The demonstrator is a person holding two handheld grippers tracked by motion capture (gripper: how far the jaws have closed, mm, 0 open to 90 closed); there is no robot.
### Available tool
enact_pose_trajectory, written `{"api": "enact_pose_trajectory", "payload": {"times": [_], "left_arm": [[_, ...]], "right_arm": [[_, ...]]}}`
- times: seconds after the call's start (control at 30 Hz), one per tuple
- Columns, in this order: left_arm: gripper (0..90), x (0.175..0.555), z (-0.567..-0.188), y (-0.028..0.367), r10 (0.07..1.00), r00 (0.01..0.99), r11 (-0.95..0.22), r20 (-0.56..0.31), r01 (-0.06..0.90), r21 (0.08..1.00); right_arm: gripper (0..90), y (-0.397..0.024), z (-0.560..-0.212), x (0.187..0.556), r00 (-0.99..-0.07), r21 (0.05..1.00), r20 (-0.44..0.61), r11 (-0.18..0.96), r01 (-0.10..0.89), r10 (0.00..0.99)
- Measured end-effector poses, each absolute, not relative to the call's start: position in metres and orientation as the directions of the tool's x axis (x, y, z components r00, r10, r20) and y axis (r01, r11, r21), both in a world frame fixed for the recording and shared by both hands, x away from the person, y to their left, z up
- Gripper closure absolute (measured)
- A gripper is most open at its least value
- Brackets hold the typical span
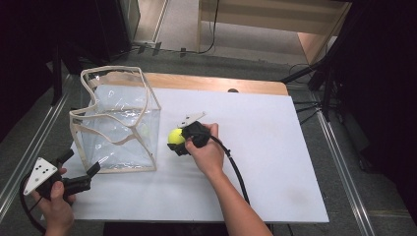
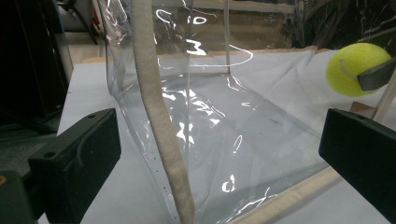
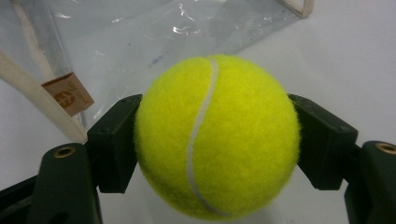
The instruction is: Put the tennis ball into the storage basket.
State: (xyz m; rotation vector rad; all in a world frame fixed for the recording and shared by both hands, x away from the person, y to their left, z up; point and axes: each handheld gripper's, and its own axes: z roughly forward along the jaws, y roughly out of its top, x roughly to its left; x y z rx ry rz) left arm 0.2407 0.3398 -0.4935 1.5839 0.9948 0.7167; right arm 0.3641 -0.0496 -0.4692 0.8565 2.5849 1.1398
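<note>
We saw our left tool (image 2: 219, 163) gaping before the clear bag (image 2: 224, 121) on the tabletop (image 2: 88, 88); a ball (image 2: 352, 67), gripped by a dark pad, hung beyond its right side.

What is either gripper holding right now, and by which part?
The right gripper clamps the tennis ball across its middle, fingers on opposite sides. The left gripper holds nothing.

We see the bag (image 1: 118, 123) standing on the left part of the table (image 1: 275, 162); the ball (image 1: 175, 136) sits just to its right, between the jaws of the right gripper (image 1: 183, 142). The left gripper (image 1: 78, 169) lies at the bag's near left corner, its jaws either side of that corner's edge.
</note>
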Motion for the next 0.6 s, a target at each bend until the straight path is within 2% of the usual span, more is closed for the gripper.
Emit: {"api": "enact_pose_trajectory", "payload": {"times": [0.6], "left_arm": [[0.0,0.241,-0.493,0.34,0.882,0.469,-0.07,-0.051,0.236,0.969]], "right_arm": [[23.7,-0.035,-0.438,0.364,-0.839,0.759,0.053,0.524,0.385,0.541]]}}
